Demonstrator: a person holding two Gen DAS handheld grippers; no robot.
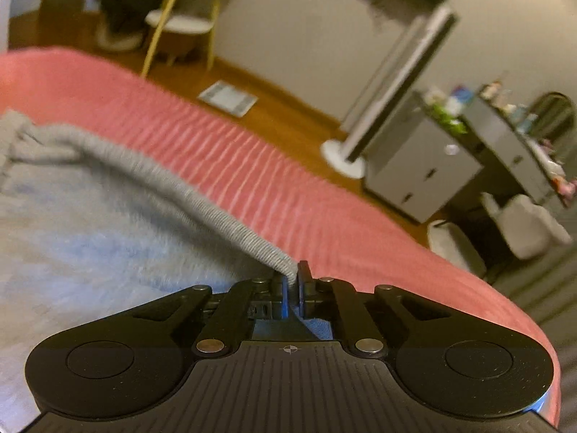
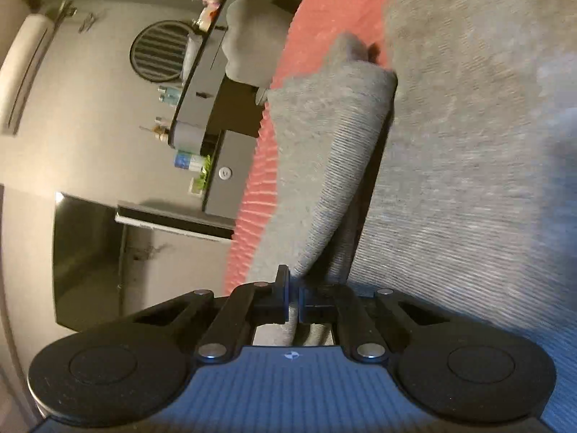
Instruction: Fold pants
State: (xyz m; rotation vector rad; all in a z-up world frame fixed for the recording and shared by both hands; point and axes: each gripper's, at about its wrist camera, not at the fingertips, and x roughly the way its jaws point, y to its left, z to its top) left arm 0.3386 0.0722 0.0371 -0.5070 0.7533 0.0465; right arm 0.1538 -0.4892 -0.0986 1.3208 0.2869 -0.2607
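Note:
The grey knit pants (image 1: 108,216) lie on a red bedspread (image 1: 252,166). My left gripper (image 1: 294,281) is shut on a ribbed edge of the pants, which stretches away up and left from the jaws. In the right wrist view the pants (image 2: 468,180) fill the right side. My right gripper (image 2: 294,288) is shut on a ribbed fold of the pants (image 2: 324,180), lifted off the layer beneath it. The view is rolled sideways.
The red bedspread (image 2: 263,180) ends at an edge near both grippers. Beyond it are a wooden floor (image 1: 281,108), a chair (image 1: 184,21), a white stand fan (image 1: 378,115), grey cabinets (image 1: 425,166) and a grey stool (image 1: 523,223).

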